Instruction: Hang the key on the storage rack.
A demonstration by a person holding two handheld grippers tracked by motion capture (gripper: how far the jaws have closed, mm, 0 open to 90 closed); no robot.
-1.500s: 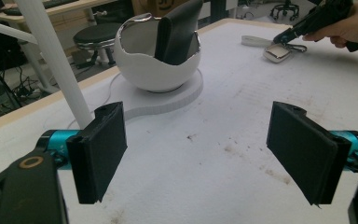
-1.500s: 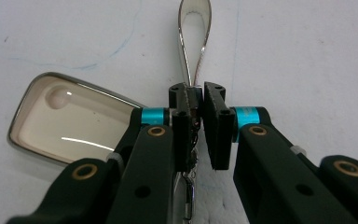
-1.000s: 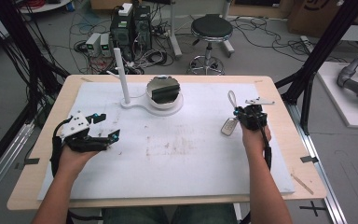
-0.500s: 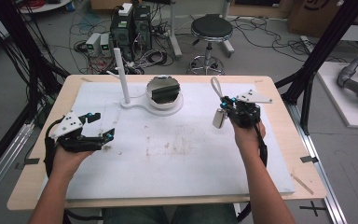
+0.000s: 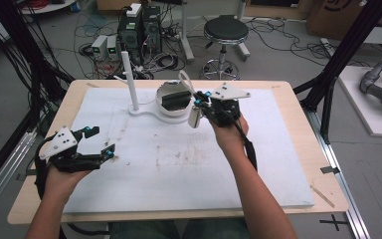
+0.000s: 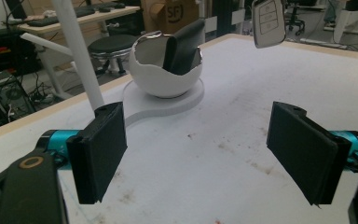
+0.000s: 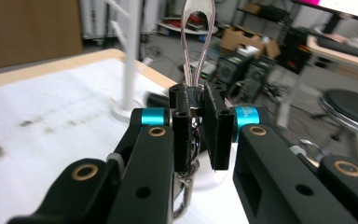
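A car key (image 5: 194,117) with a loop strap (image 5: 185,81) and a metal clip hangs from the right gripper (image 5: 202,100), which is held in the air near the far middle of the table (image 5: 278,149). In the right gripper view the jaws stand narrow, pinched on the base of the strap (image 7: 196,42), with the loop rising above them and the clip (image 7: 186,186) dangling below; in the left gripper view the key fob (image 6: 268,22) hangs at the top right, buttons facing the camera. The key's long axis is close to upright, hanging just to the right of a white bowl (image 5: 171,102) on a white stand (image 5: 151,113) that has a thin upright post (image 5: 130,79) to its left. A dark block (image 5: 175,98) leans inside the bowl. The right hand (image 5: 229,132) is clearly the nearer one to both bowl and post; judging from this, a short move left would bring the key over them. The left gripper (image 5: 97,141) rests low at the near left of the table, well apart from the stand, its jaws spread wide and holding nothing.
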